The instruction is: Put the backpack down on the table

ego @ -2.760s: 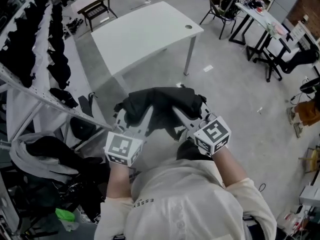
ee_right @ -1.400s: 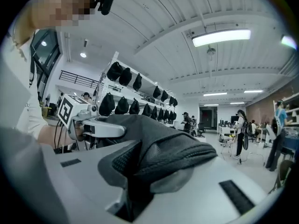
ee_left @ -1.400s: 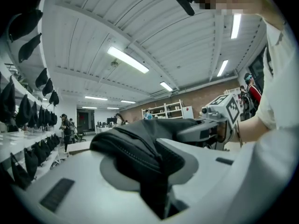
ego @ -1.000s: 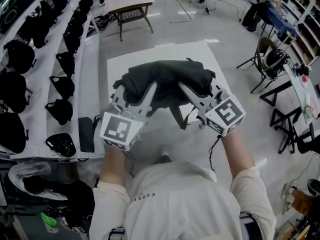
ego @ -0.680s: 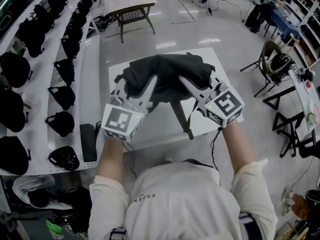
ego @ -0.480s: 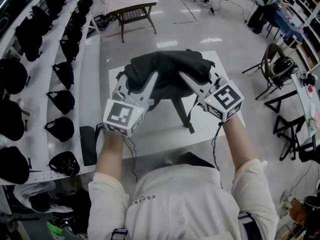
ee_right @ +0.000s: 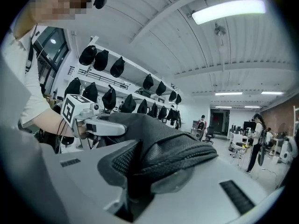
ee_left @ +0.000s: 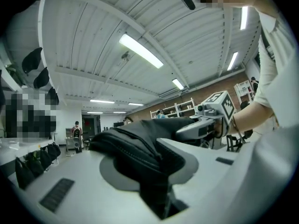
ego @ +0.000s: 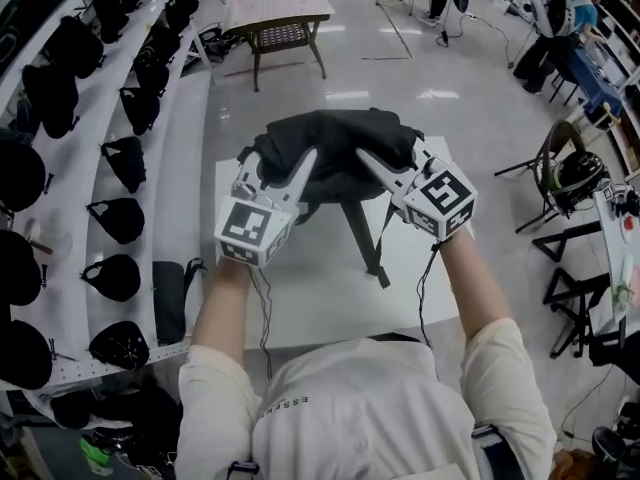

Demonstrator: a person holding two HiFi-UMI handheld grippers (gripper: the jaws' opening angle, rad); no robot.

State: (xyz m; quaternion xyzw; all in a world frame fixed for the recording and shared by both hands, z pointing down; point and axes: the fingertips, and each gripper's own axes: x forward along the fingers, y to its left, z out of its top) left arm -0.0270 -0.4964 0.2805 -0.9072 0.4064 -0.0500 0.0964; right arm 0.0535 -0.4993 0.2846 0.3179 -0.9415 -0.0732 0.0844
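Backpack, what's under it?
Under the black backpack is a white table. A strap dangles from the bag over the tabletop. The left gripper and right gripper pinch the bag. The table part directly beneath is covered, so whether the bag touches cannot be seen.

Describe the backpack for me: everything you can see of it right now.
The backpack is black soft cloth, bunched into a slumped heap rather than standing upright. The left gripper pinches a smooth, stitched fold at one side; the right gripper pinches a mesh-textured fold at the other. A strap dangles from it toward the person. It is over the far part of the white table; whether it touches the tabletop cannot be told.
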